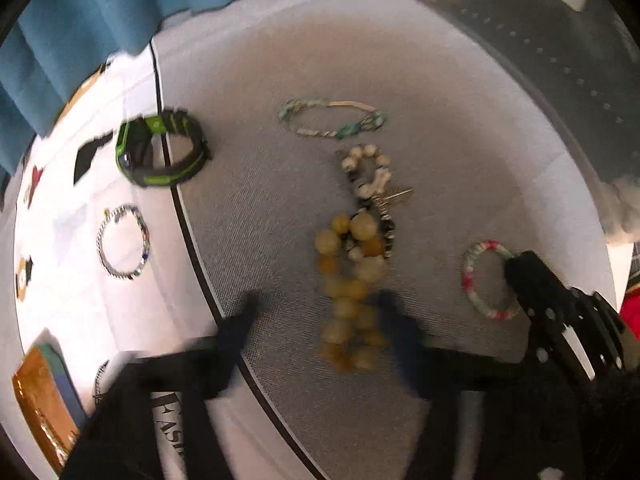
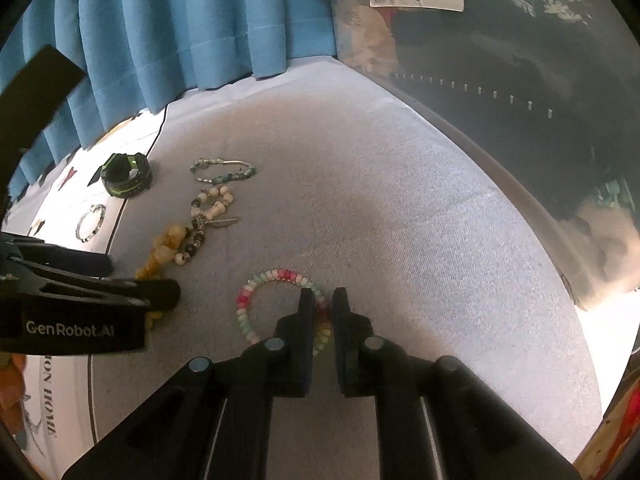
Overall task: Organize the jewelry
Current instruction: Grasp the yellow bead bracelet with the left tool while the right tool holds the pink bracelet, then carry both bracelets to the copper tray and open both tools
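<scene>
Grey woven mat (image 2: 380,208), bearing five loose pieces. Pastel bead bracelet (image 2: 256,300), pink, green and white, lies at 6 o'clock in the right wrist view; the right gripper (image 2: 323,308) is closed on its right arc, pads pinching the beads between them. Amber bead strand (image 1: 352,288), large yellow beads, runs lengthwise at 6 o'clock in the left wrist view, between the fingers of the left gripper (image 1: 320,320); the frame is blurred, so whether the pads touch the beads cannot be told. Bone-and-dark bead strand (image 1: 372,192) with a metal charm adjoins the amber strand at 12 o'clock of it. Green-and-white beaded bracelet (image 1: 332,120) lies beyond that. Black-and-green watch (image 1: 160,152) sits at 9 o'clock, across the mat's dark border.
</scene>
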### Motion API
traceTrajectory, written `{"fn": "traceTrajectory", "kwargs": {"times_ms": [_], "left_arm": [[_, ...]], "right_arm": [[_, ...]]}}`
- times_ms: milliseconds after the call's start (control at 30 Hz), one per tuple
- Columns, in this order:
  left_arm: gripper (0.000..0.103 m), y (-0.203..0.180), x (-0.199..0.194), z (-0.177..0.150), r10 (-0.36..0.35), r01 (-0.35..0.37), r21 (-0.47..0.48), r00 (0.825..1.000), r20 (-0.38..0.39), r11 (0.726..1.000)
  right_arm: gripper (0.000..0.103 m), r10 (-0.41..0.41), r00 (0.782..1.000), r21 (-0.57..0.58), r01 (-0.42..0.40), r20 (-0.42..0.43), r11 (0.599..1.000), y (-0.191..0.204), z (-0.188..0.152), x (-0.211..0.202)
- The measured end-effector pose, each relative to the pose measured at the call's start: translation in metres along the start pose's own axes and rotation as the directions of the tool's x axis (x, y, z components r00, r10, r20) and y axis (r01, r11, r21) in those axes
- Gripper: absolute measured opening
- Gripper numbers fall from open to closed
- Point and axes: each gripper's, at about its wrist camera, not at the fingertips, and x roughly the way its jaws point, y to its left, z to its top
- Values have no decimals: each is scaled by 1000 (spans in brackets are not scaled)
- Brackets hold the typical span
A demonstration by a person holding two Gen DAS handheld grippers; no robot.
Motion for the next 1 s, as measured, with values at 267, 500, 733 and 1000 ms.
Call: {"fn": "traceTrajectory", "kwargs": {"times_ms": [267, 500, 733, 1000], "left_arm": [[10, 7, -39, -11, 37, -37, -1, 993, 110, 999], [10, 32, -96, -41, 41, -37, -27, 982, 184, 999], [10, 81, -137, -73, 98, -64, -143, 963, 251, 988], [10, 119, -163, -111, 167, -105, -238, 951, 260, 966]], "right_arm": [[6, -14, 1000, 119, 13, 14, 993, -22, 1, -1], [6, -31, 991, 213, 3, 129, 977, -41, 5, -19], [7, 56, 941, 284, -157, 334, 946, -57, 6, -50], [6, 136, 921, 297, -254, 366, 921, -52, 8, -54]]}}
